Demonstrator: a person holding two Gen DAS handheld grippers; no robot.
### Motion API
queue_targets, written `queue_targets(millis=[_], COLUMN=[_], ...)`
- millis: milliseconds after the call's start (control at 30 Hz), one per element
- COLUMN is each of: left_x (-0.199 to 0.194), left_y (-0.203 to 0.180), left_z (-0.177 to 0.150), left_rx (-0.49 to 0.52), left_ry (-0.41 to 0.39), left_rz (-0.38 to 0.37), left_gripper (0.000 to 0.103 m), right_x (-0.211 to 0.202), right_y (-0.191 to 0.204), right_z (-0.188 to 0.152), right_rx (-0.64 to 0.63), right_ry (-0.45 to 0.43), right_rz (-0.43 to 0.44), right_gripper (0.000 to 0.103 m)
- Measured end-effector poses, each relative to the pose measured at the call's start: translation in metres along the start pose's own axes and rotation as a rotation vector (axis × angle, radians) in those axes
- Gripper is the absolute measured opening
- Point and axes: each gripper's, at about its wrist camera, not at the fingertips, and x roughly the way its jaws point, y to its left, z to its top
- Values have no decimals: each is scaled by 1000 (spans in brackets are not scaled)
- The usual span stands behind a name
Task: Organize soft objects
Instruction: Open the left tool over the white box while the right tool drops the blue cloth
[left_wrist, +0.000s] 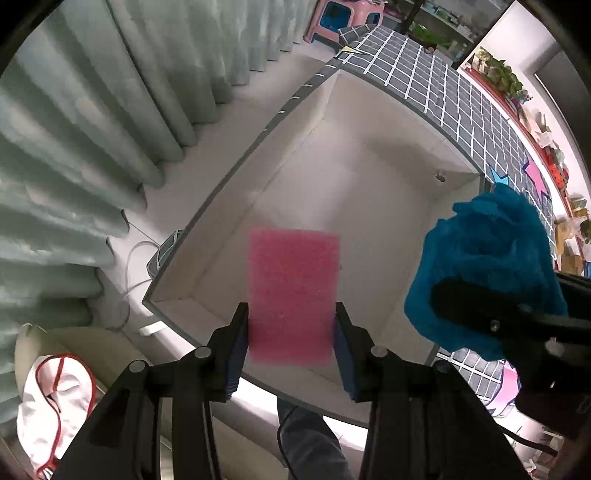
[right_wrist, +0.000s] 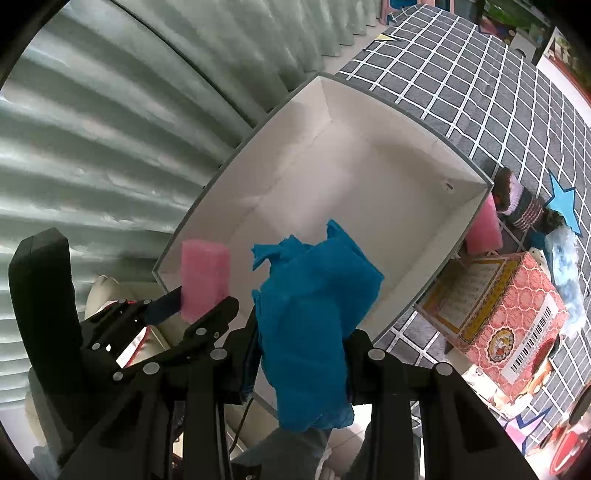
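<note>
The grey-rimmed white cardboard box (left_wrist: 369, 192) holds nothing, while the left tool (left_wrist: 291, 354) clamps a pink rectangular foam sponge (left_wrist: 293, 295) and the right tool (right_wrist: 301, 363) clamps a crumpled blue cloth (right_wrist: 314, 317) above it.

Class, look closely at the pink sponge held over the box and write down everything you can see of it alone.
The pink sponge is a flat rectangular block of porous, foam-like material, evenly pink and unmarked. It is clamped by its two long edges between the dark blue pads of the left hand-held gripper, its far end sticking out beyond them. It hangs in the air above the white box, near the box's near corner, touching nothing but the pads.
</note>
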Motion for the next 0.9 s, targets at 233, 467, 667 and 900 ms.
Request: queue_targets(millis=[233,467,667,900], left_x=[-1,-2,-7,-8], left_y=[-4,-4,-1,10], left_z=[2,3,4,8], left_rx=[-1,5,-23,-93], left_ry=[-13,-18,-55,-51], left_rz=[15,38,41,11], left_gripper=[60,73,83,103], right_x=[-2,-6,-14,-29], right_y=[-1,-5,-5,3], right_z=[0,-2,-1,-2], right_rx=[5,12,12,-54], right_ry=[-8,-18,-48,-117], right_rz=[10,10,-7,-90], right_gripper=[38,45,79,103])
